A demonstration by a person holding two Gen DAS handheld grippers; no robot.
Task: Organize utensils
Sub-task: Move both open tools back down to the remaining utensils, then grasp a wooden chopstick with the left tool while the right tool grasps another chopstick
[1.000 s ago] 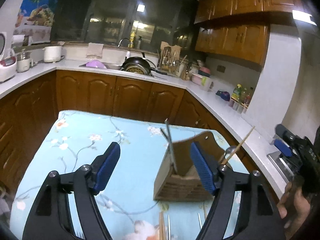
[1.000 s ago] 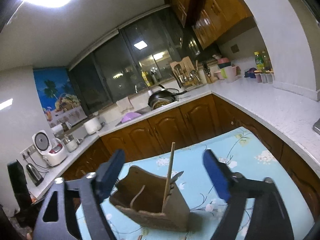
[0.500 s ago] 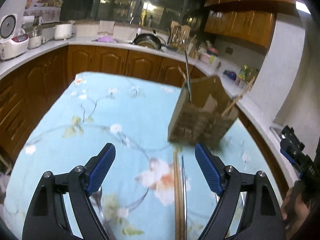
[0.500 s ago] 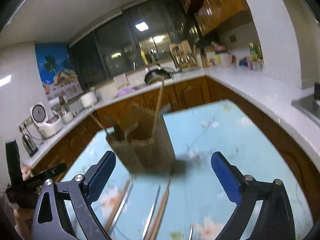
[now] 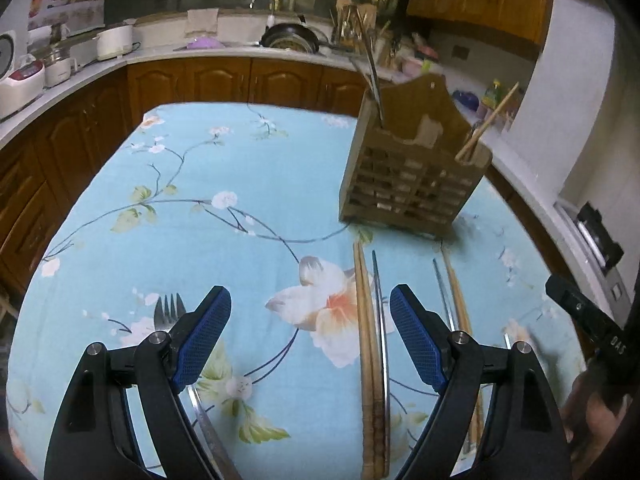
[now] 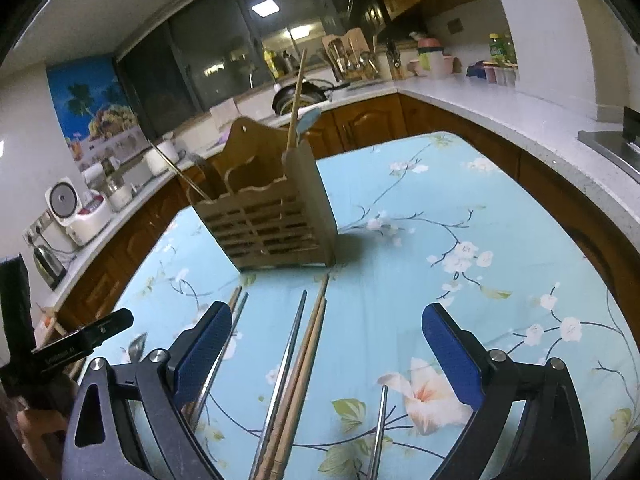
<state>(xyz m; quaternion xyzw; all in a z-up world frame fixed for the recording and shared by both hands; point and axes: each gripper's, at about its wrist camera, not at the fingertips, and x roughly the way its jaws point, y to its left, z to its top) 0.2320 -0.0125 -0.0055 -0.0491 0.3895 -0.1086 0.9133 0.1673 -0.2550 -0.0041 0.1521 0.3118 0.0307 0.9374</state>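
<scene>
Broadly, the table under its pale blue flowered cloth (image 5: 192,184) lies bare on its far left. Near its back stands the slatted wooden utensil holder (image 5: 412,184), one wooden chopstick and a metal rod upright inside. Before it lie loose wooden chopsticks (image 6: 300,368) and thin metal chopsticks (image 6: 286,356), cut off below. Both the left gripper (image 5: 310,334) and right gripper (image 6: 326,354) have just been opening, nothing between the jaws. Only the left view shows a dark metal fork (image 5: 169,314), half hidden.

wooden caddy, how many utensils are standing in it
3 visible: a metal chopstick at the caddy's left end, a wooden chopstick and a spoon at its right end; more may sit hidden inside.
</scene>
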